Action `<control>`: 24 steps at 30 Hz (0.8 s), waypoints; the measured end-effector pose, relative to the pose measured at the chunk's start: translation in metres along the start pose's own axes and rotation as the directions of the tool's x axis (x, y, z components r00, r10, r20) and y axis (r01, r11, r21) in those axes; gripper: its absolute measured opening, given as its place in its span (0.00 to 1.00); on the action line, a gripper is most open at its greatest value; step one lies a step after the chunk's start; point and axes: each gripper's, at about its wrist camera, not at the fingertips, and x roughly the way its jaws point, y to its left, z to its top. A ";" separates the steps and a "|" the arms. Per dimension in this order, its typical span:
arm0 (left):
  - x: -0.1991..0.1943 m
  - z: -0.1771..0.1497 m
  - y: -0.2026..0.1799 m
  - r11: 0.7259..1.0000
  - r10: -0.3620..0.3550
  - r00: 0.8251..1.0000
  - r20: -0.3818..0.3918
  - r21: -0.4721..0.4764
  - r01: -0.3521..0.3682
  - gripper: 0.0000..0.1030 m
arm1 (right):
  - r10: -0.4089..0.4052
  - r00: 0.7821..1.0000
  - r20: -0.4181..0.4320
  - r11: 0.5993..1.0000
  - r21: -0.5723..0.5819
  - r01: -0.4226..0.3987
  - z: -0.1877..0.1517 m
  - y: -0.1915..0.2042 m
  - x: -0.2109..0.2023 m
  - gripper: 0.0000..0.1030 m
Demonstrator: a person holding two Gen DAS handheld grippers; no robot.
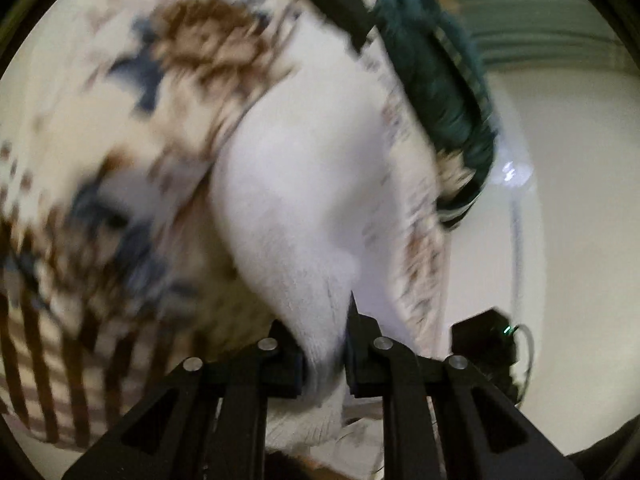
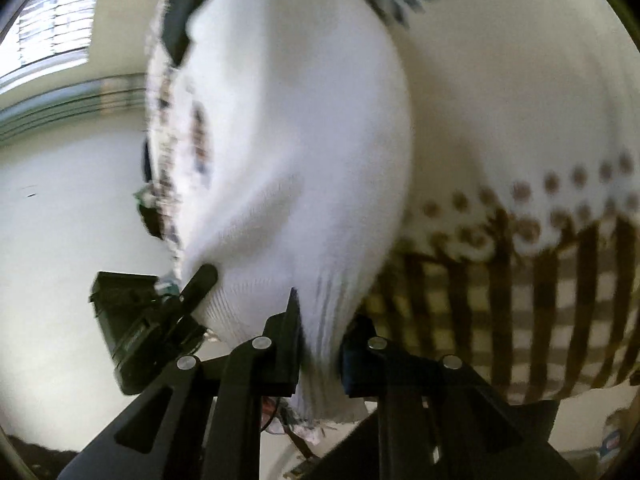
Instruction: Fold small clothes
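Now | one sweater point(image 1: 304, 200) | two grippers clamped: left gripper point(image 1: 325, 360), right gripper point(image 2: 320, 354)

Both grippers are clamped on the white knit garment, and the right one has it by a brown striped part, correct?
Not quite. The right gripper is shut on a plain white ribbed edge of the white knit garment, as the right wrist view shows; the brown stripes lie beside it. The left gripper is clamped on it too.
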 end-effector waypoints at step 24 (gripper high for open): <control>0.093 0.299 -0.010 0.934 -0.124 0.941 0.315 -0.282 0.218 0.57 | 0.091 0.979 0.181 0.994 -0.072 -0.080 0.415 0.116 -0.026 0.63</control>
